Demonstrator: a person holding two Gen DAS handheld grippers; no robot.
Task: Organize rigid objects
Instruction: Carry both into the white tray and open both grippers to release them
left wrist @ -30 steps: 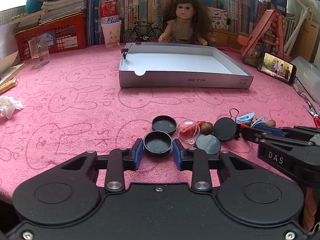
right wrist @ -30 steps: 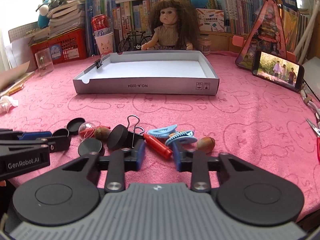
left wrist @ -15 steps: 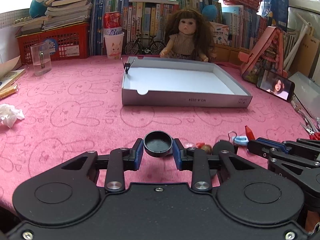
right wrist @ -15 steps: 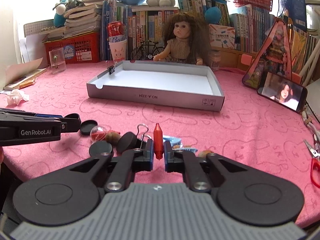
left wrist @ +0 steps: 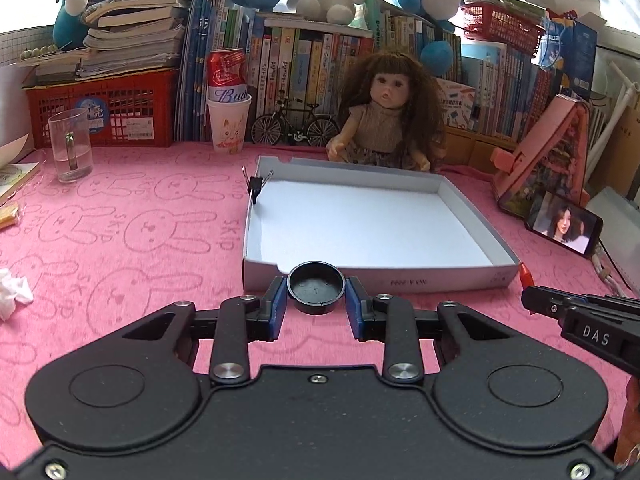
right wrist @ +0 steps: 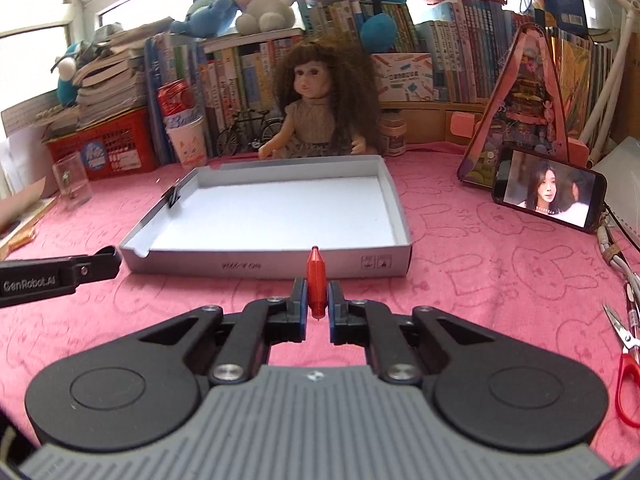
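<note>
My left gripper [left wrist: 317, 298] is shut on a round black cap [left wrist: 317, 287], held just before the front wall of the white shallow box [left wrist: 400, 280]. My right gripper [right wrist: 318, 308] is shut on a small red pointed piece [right wrist: 316, 280], upright, close to the box's front wall [right wrist: 280, 266]. The box floor is bare; a black binder clip [left wrist: 256, 186] is clipped on its left wall. The right gripper's tip with the red piece shows at the right of the left wrist view [left wrist: 526, 276]. The left gripper's finger shows at the left of the right wrist view [right wrist: 80, 270].
A doll [left wrist: 390, 116] sits behind the box. A phone [left wrist: 564, 228] leans at the right, by a pink triangular stand [left wrist: 552, 152]. A glass mug [left wrist: 70, 150], a paper cup [left wrist: 228, 124] and a red basket [left wrist: 100, 114] stand back left. Scissors [right wrist: 628, 352] lie far right.
Both grippers have lifted their pieces from the pile of small objects and moved forward to the box's front wall. The pile has dropped out of view.
</note>
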